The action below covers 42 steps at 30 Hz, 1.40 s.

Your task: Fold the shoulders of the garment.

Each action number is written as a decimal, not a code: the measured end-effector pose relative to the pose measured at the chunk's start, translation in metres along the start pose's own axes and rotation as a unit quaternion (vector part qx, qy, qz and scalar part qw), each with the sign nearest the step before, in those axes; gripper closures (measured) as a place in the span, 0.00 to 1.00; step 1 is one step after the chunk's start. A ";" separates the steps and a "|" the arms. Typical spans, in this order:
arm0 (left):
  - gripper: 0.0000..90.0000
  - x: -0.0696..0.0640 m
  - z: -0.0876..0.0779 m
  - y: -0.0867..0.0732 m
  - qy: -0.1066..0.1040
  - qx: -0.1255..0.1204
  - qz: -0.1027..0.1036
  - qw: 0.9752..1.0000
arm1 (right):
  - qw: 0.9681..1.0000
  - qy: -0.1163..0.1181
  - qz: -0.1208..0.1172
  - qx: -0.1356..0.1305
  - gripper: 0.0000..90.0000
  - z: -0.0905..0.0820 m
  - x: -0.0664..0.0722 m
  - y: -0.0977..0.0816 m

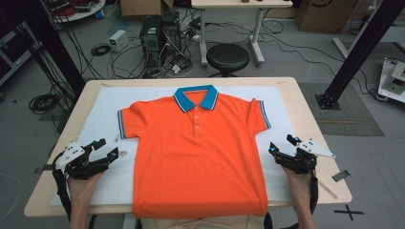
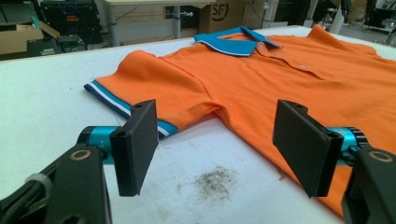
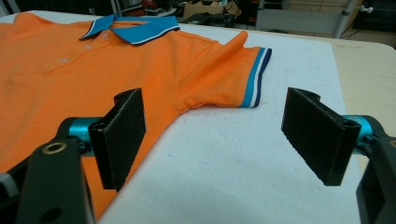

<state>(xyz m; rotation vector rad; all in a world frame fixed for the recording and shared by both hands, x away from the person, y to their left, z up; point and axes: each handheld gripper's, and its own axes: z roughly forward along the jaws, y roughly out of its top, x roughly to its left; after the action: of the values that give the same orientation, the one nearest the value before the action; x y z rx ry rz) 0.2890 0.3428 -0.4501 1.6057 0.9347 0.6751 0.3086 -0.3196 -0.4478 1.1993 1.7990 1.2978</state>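
Observation:
An orange polo shirt (image 1: 198, 152) with a blue collar (image 1: 196, 97) lies flat, front up, on a white sheet (image 1: 107, 119) over the table. My left gripper (image 1: 106, 150) hovers open just left of the shirt's side, below its left sleeve (image 2: 140, 86); nothing sits between its jaws. My right gripper (image 1: 282, 144) is open to the right of the shirt, below the right sleeve (image 3: 233, 77), also holding nothing. In the left gripper view the shirt (image 2: 289, 70) spreads ahead, and in the right gripper view the shirt (image 3: 93, 70) lies ahead to the left.
The shirt's hem hangs over the table's near edge (image 1: 200, 212). A dark smudge (image 2: 215, 179) marks the sheet near the left gripper. Beyond the table stand a black stool (image 1: 228, 57), computer cases (image 1: 160, 36) and cables on the floor.

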 end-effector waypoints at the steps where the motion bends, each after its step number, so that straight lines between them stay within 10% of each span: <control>1: 0.34 0.000 0.001 0.000 0.001 0.001 -0.001 1.000 | 1.000 0.000 0.000 0.001 0.25 0.000 0.000 0.000; 17: 0.31 -0.003 0.004 0.001 0.035 0.018 0.002 0.999 | 1.000 0.001 -0.008 0.006 0.25 0.001 0.002 0.000; 42: 0.43 0.001 0.011 0.004 0.015 0.058 -0.019 0.998 | 1.000 -0.002 0.009 0.024 0.25 0.004 -0.002 0.002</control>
<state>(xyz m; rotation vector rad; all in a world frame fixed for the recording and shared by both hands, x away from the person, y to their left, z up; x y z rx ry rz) 0.2997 0.3379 -0.4489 1.6797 1.0408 0.6294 0.3138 -0.3195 -0.4474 1.2459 1.8291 1.2692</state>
